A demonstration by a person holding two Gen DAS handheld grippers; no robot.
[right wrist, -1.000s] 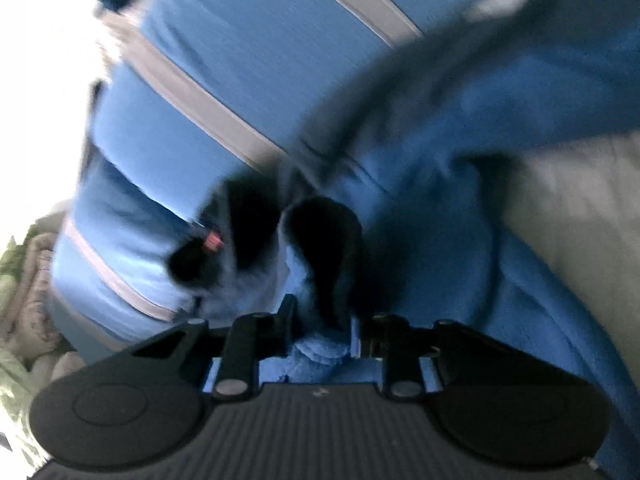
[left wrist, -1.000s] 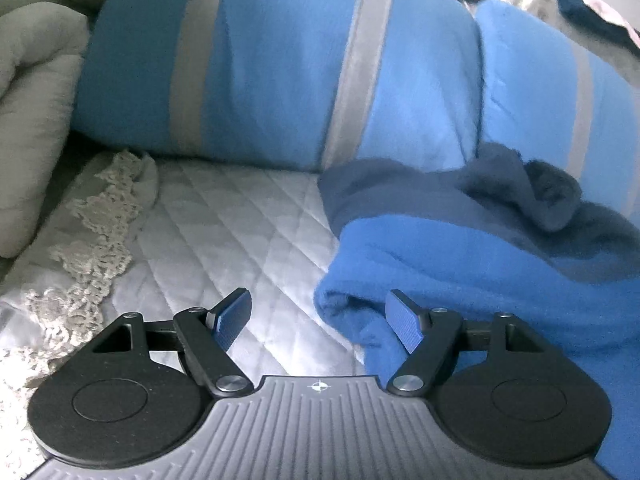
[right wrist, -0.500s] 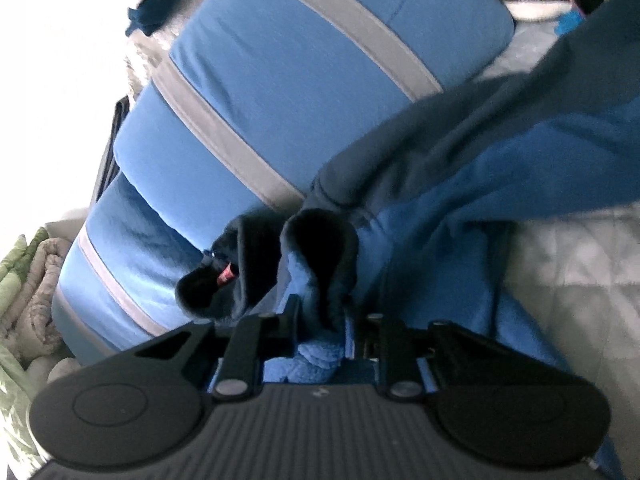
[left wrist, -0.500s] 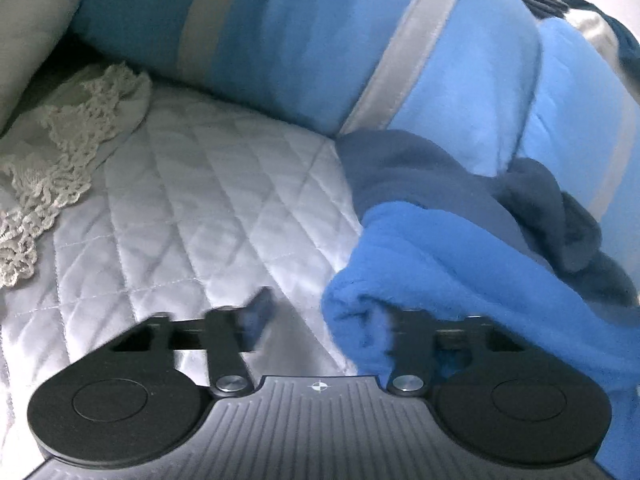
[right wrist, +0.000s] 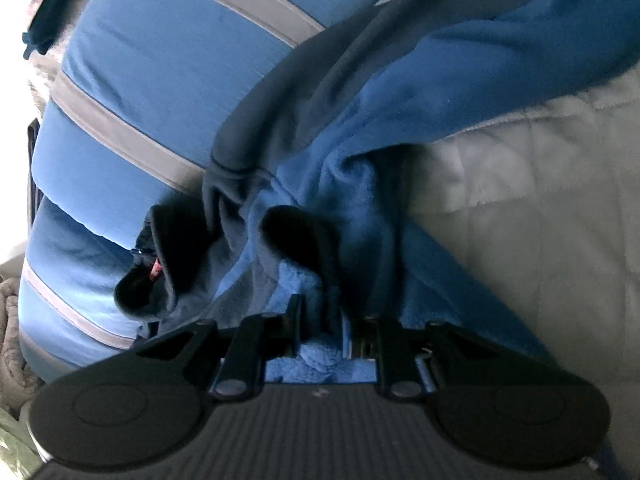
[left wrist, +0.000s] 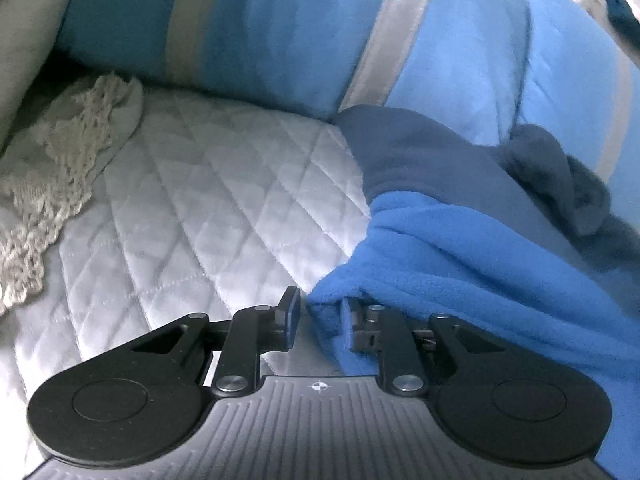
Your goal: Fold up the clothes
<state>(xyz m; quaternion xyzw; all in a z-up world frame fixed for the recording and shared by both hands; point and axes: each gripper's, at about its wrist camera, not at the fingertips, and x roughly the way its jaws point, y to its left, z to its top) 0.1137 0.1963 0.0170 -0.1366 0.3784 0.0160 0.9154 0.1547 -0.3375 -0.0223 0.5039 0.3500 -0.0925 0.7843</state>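
Note:
A bright blue fleece garment (left wrist: 460,260) with a navy upper panel (left wrist: 420,160) lies bunched on the white quilted bedspread (left wrist: 200,200). My left gripper (left wrist: 320,316) has its fingers pressed on a folded lower edge of the fleece at the garment's left side. In the right wrist view the same fleece (right wrist: 360,160) hangs bunched from my right gripper (right wrist: 320,318), which is shut on a thick fold of it. A dark navy collar or cuff with a small red tag (right wrist: 148,280) droops to the left of that gripper.
Two big blue pillows with grey stripes (left wrist: 280,32) (right wrist: 140,60) lie right behind the garment. A lace-edged cloth (left wrist: 60,168) and a beige blanket (left wrist: 20,40) sit at the left. Bare quilt (right wrist: 540,200) shows to the right of the right gripper.
My left gripper went from wide open beside the fleece to closed on its edge, moving forward and down. The right gripper kept its hold while the garment shifted.

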